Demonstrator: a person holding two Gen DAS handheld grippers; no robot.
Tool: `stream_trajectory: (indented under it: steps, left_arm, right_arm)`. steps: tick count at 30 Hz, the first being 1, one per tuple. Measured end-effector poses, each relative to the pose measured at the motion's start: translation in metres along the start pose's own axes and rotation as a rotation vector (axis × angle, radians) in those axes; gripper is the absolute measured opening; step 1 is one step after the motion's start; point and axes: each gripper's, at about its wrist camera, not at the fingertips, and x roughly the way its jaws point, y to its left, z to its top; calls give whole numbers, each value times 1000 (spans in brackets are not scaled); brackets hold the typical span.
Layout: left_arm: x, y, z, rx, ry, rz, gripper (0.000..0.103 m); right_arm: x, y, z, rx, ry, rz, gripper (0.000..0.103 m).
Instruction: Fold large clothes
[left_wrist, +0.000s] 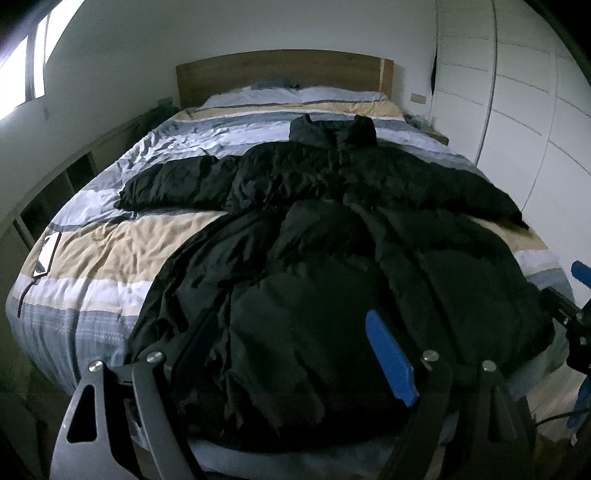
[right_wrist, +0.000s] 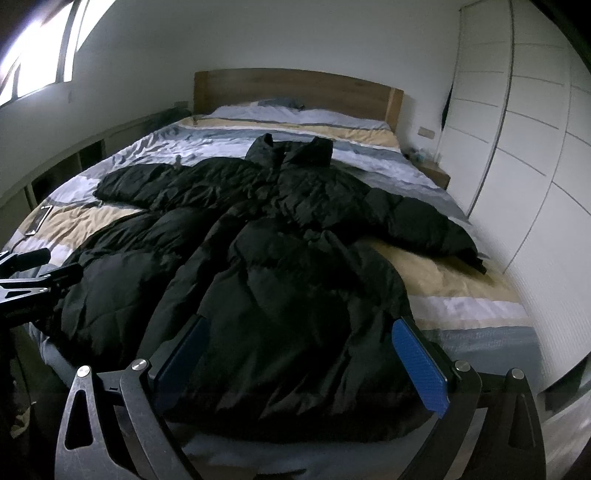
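A large black puffer coat (left_wrist: 325, 236) lies spread front-up on the striped bed (left_wrist: 110, 254), collar toward the headboard, both sleeves stretched out sideways. It also shows in the right wrist view (right_wrist: 273, 258). My left gripper (left_wrist: 291, 343) is open, its blue-padded fingers (left_wrist: 388, 358) wide apart just above the coat's hem near the foot of the bed. My right gripper (right_wrist: 299, 354) is open too, hovering over the hem's right part. Neither holds any cloth.
A wooden headboard (left_wrist: 280, 70) and pillows stand at the far end. White wardrobe doors (left_wrist: 535, 110) line the right side. A low shelf unit (left_wrist: 55, 184) runs along the left wall. A phone-like flat object (left_wrist: 46, 254) lies on the bed's left edge.
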Motion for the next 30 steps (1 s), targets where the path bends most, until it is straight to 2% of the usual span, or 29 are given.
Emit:
stream_trajectory:
  steps: [4, 12, 16, 21, 25, 30]
  left_arm:
    - [-1, 5, 5, -4, -30, 14, 82]
    - [1, 19, 20, -16, -25, 22, 82]
    - [8, 36, 30, -70, -7, -19, 82]
    - [16, 43, 52, -64, -17, -8, 82]
    - [23, 44, 75, -68, -26, -5, 82]
    - [29, 48, 112, -94, -70, 18, 82]
  right_arm:
    - [4, -4, 7, 8, -3, 2, 98]
    - [15, -12, 30, 18, -26, 2, 98]
    - [19, -18, 48, 23, -48, 1, 99]
    - [21, -28, 84, 46, -121, 7, 99]
    - [17, -41, 122, 84, -231, 21, 103]
    - [28, -56, 162, 128, -288, 42, 103]
